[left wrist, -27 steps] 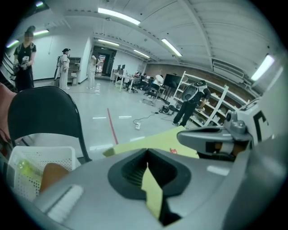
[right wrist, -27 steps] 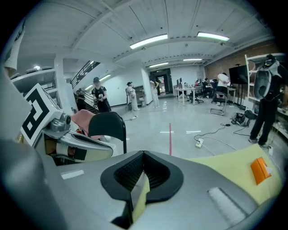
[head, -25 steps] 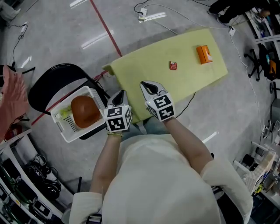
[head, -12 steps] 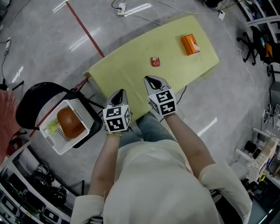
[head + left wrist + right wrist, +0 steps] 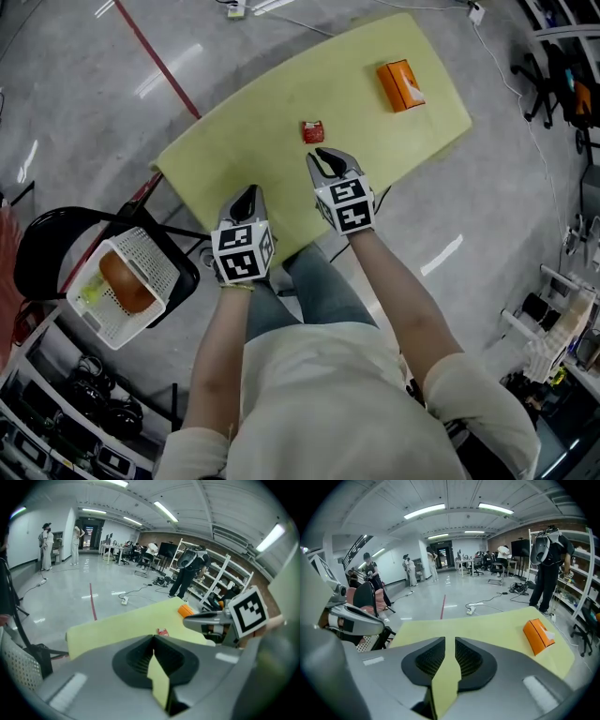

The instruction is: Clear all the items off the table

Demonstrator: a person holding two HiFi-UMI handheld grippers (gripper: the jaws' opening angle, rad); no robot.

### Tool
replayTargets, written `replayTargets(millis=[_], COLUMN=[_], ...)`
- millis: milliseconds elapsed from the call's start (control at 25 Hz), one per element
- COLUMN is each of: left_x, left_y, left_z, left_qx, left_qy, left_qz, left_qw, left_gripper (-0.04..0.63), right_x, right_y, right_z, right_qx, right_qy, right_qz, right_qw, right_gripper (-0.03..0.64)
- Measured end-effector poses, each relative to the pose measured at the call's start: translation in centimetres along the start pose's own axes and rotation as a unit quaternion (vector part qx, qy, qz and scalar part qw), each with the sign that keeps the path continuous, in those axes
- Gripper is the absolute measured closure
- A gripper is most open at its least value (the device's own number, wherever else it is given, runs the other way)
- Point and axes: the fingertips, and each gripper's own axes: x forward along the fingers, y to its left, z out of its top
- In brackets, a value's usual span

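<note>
Red packet (image 5: pixel 313 131) lies on the yellow surface (image 5: pixel 244 131) just beyond the right claw (image 5: pixel 328 161), whose jaws have just been opening to a narrow empty gap, the closed left claw (image 5: pixel 247 194) farther off

A black chair (image 5: pixel 52 246) stands on the grey floor (image 5: pixel 84 122) at the left of the head view. A red line (image 5: pixel 155 58) runs across the floor beyond it. White shelving (image 5: pixel 553 328) crowds the lower right. Dark gear at the lower left (image 5: pixel 56 412) may be coiled cables and headsets, but it is too small to tell. In the right gripper view a white power strip (image 5: pixel 472 609) lies on the floor. A person in dark clothes (image 5: pixel 547 569) stands by the shelves, and other people (image 5: pixel 408 570) stand far off under long ceiling lights (image 5: pixel 424 511).
</note>
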Motion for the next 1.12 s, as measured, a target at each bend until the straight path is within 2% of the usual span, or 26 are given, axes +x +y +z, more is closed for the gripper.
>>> replayTargets(millis=[480,720,1120], left_x=[9.1,11.6,14.0], left_y=[-1.4,-1.3,-1.0], left_z=[-2.7,-4.2,-6.3], left_qx=[-0.011,-0.024,-0.034], left_qy=[0.03,0.038,0.052], left_qz=[0.0,0.008,0.016], left_qw=[0.9995,0.999,0.9979], left_gripper=[0.586,0.586,0.586], right_x=[8.6,12.0,16.1], right_y=[-5.3,-7.2,-8.2], right_z=[-5.6,-8.0,-10.5], right_qx=[0.001,0.01,-0.008], right_qy=[0.058,0.077,0.108], right_qz=[-0.006,-0.009,-0.002], right_qw=[0.998,0.997,0.994], right_gripper=[0.46,0.413,0.341])
